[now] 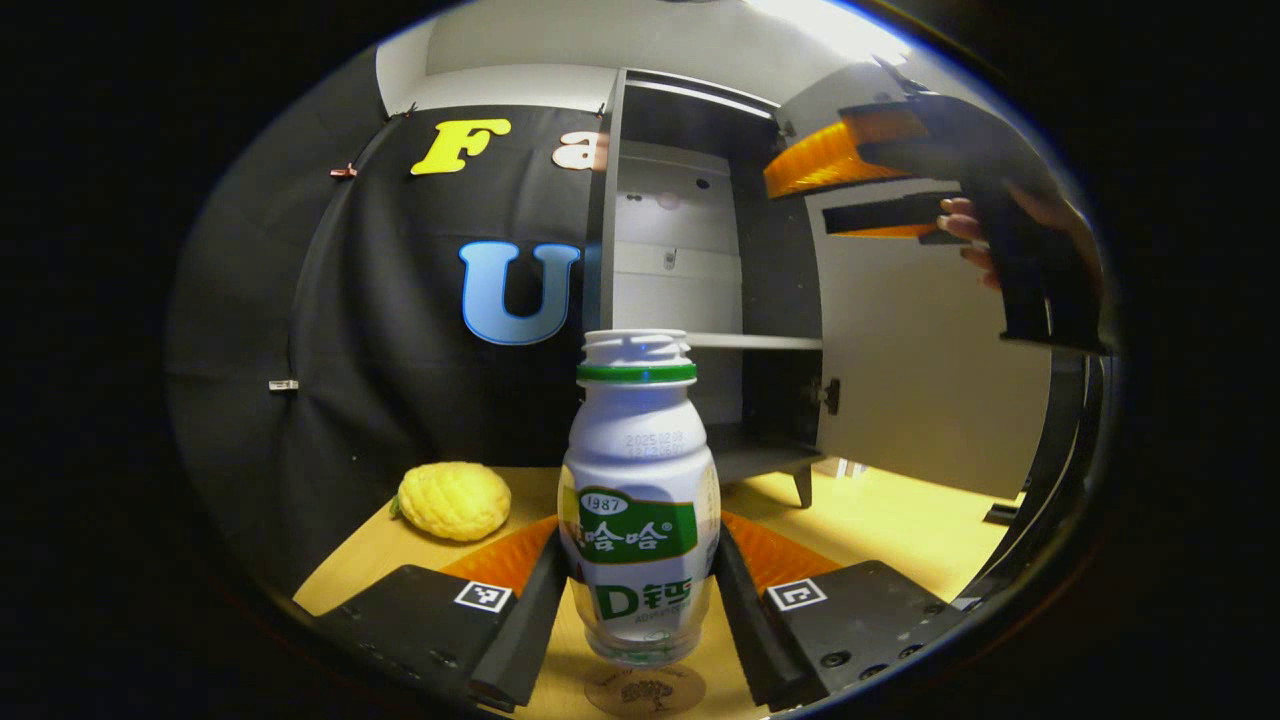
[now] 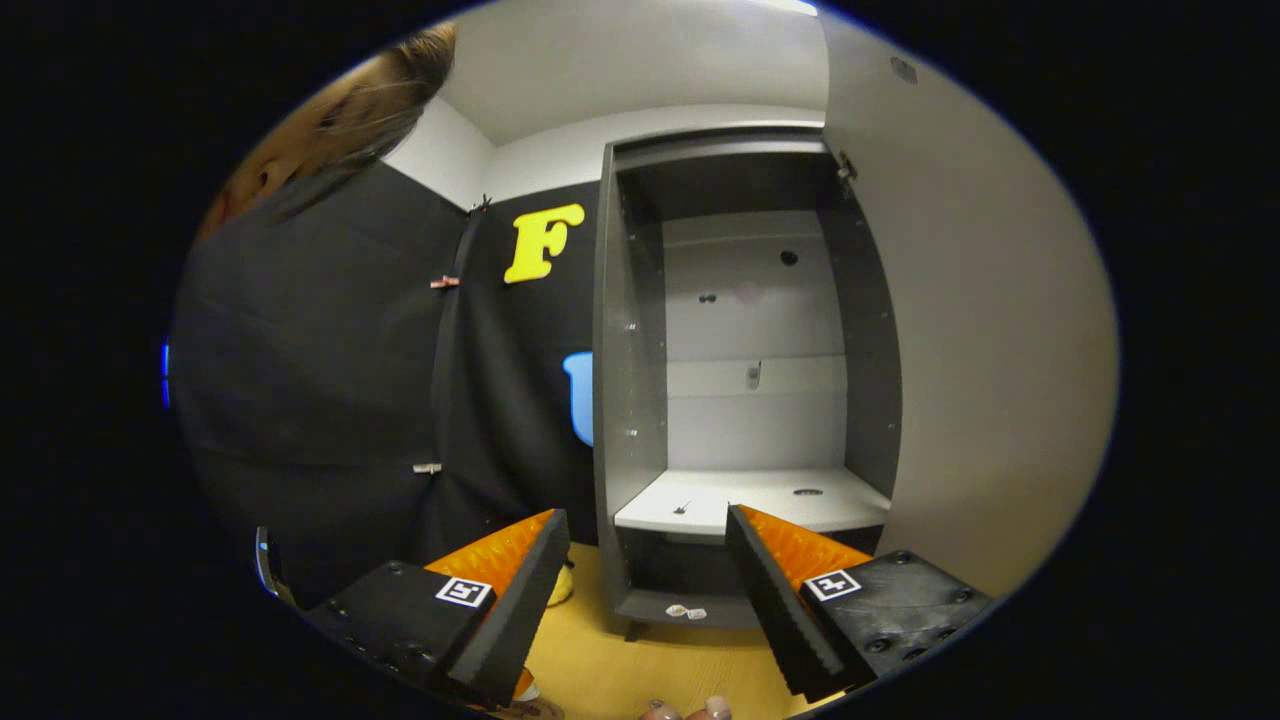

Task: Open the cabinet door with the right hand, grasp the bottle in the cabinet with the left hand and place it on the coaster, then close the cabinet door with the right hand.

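Observation:
A white bottle [image 1: 637, 470] with a green label and green neck ring stands upright between the fingers of my left gripper [image 1: 640, 530], which is shut on its lower body. Its base is just over a round wooden coaster [image 1: 645, 690] on the yellow tabletop; I cannot tell whether they touch. Behind it stands the grey cabinet [image 1: 700, 250] with its door [image 1: 930, 380] swung wide to the right. A hand holds my right gripper [image 1: 795, 205] high in front of the door. In the right gripper view, my right gripper [image 2: 645, 520] is open and faces the cabinet's bare shelf [image 2: 750, 495], apart from the door [image 2: 990, 350].
A bumpy yellow fruit [image 1: 455, 498] lies on the table left of the bottle, near the black cloth wall. A person in black clothing [image 2: 300, 380] stands at the left of the right gripper view. The cabinet rests on short legs [image 1: 803, 487].

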